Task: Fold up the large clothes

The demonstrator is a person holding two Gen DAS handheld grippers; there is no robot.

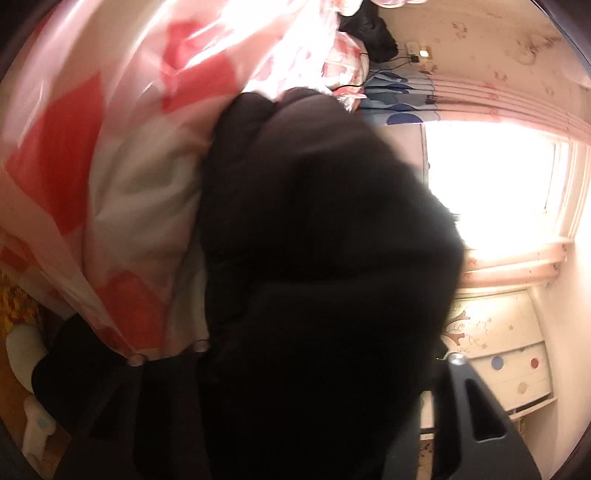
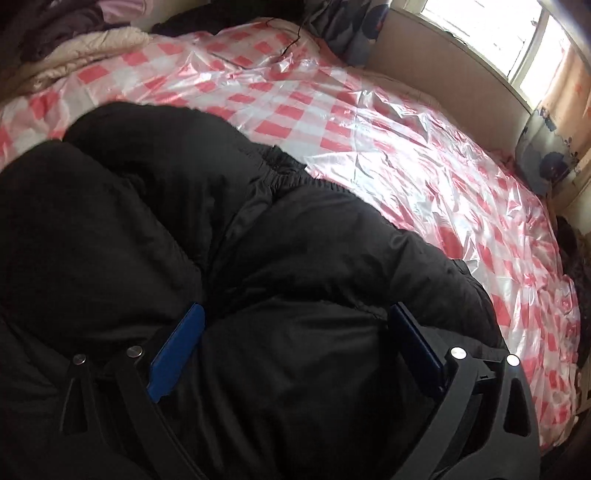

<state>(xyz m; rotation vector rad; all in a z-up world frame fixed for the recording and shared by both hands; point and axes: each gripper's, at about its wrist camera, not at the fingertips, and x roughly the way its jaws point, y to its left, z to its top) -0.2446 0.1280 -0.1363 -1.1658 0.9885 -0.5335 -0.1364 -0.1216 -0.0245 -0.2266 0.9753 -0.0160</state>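
A black puffy jacket (image 2: 236, 236) lies on the bed over a pink-and-white checked plastic sheet (image 2: 388, 155). My right gripper (image 2: 295, 310) hovers right over the jacket's near part. Its blue pads (image 2: 177, 354) stand wide apart, with a padded panel bulging between them but not pinched. In the left wrist view the same jacket (image 1: 314, 221) fills the middle and hides most of my left gripper (image 1: 314, 350). A thick bunch of fabric sits between its fingers, and only the right finger (image 1: 476, 410) shows clearly. The jaws look closed on that bunch.
A pile of other clothes (image 2: 74, 48) lies at the bed's far left, with a thin black cable (image 2: 295, 37) across the sheet. A beige bed board (image 2: 443, 77) and a bright window (image 2: 491, 33) are at the right. A painted white dresser (image 1: 506, 354) stands under the window.
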